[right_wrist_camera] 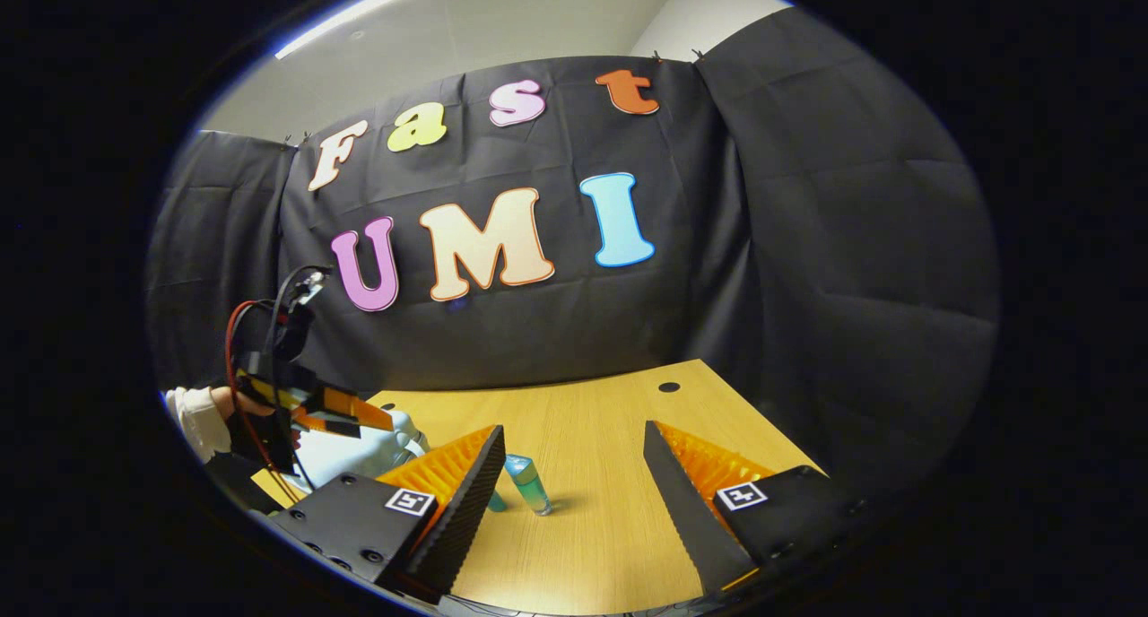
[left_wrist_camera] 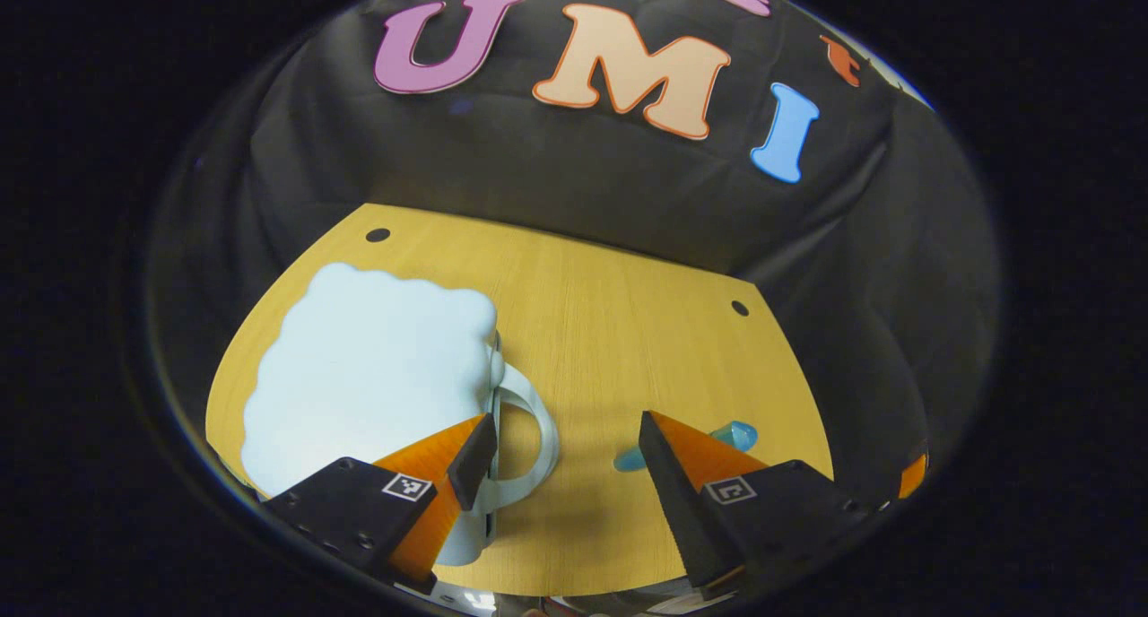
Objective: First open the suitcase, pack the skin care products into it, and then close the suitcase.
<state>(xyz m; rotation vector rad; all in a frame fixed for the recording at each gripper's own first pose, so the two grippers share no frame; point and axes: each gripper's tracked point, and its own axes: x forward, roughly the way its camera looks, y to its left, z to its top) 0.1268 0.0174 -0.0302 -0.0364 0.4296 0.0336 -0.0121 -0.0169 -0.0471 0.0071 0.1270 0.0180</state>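
pale blue suitcase (left_wrist_camera: 368, 375) closed, flat on table, small teal bottle (right_wrist_camera: 529, 485) standing nearby

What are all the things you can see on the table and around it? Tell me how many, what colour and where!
suitcase: one, pale blue with a bumpy shell and a white handle, shut, on the table's left part.
skin care bottle: one, teal with a clear cap, standing on the table right of the suitcase.
table: one, yellow wood with small dark holes, in front of the black cloth wall.
ceiling light: one, a white strip, top of the right gripper view.
left gripper: one, open, hovering by the suitcase handle.
right gripper: one, open, over the table near the bottle.
sleeve: one, white, on the arm holding the left gripper.
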